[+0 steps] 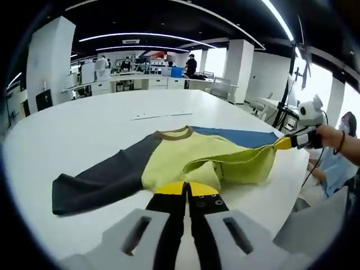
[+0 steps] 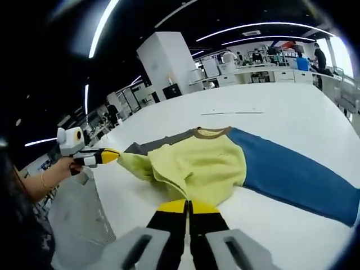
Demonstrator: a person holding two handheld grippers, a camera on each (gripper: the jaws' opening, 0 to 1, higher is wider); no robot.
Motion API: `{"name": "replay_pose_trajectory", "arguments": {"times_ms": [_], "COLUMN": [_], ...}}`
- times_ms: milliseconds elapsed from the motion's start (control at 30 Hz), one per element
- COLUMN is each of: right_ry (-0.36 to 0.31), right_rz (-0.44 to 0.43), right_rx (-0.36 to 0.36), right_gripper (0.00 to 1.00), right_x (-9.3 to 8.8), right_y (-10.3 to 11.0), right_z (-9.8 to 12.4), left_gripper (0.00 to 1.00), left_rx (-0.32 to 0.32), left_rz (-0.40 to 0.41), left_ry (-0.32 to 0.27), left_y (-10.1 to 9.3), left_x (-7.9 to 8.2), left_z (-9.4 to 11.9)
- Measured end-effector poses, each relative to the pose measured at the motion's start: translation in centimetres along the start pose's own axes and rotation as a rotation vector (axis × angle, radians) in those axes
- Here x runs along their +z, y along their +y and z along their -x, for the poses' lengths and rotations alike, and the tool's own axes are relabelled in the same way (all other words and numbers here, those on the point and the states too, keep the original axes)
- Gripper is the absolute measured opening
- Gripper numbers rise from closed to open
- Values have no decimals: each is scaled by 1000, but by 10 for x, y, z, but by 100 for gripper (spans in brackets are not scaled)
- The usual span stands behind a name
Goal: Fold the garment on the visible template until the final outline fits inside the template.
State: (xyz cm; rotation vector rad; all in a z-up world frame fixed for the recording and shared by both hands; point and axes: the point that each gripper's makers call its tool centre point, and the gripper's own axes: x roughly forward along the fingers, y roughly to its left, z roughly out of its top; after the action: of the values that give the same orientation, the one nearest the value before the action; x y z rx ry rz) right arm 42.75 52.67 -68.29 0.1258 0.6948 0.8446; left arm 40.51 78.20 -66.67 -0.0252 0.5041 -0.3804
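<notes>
A long-sleeved shirt point(image 1: 185, 154) lies on the white table point(image 1: 84, 126). It has a yellow body, a brown collar, one dark grey sleeve point(image 1: 98, 180) and one blue sleeve point(image 2: 287, 174). My left gripper point(image 1: 185, 188) is shut on the yellow hem, lifted and folded toward the collar. In the same view my right gripper point(image 1: 284, 142) comes in from the right, pinching the hem's other corner. In the right gripper view, my right gripper point(image 2: 188, 207) is shut on the yellow hem point(image 2: 191, 169). The left gripper point(image 2: 108, 155) grips the far corner there.
Faint thin marks point(image 1: 163, 116) lie on the table beyond the collar. The table's edge point(image 1: 292, 185) runs close on the right, with a seated person point(image 1: 337, 163) past it. Desks, pillars and people stand in the far office.
</notes>
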Motion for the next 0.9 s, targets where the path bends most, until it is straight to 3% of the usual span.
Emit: {"name": "replay_pose_trajectory", "arguments": {"times_ms": [233, 667, 767, 900], "right_ry": [1, 81, 112, 155], "right_rz": [-14, 61, 78, 112], "right_rx": [19, 34, 55, 77], "right_gripper": [0, 0, 0, 0], "right_x": [-4, -31, -41, -55], "right_y": [5, 14, 20, 28], "right_z": [16, 52, 58, 60], "left_gripper": [0, 0, 0, 0], "left_rx": [22, 161, 144, 130], "left_rz": [-36, -132, -142, -219], "left_ry": [31, 104, 124, 207], "left_y": [3, 28, 24, 17], "left_x": [-8, -30, -38, -55], "left_z": [27, 68, 70, 73]}}
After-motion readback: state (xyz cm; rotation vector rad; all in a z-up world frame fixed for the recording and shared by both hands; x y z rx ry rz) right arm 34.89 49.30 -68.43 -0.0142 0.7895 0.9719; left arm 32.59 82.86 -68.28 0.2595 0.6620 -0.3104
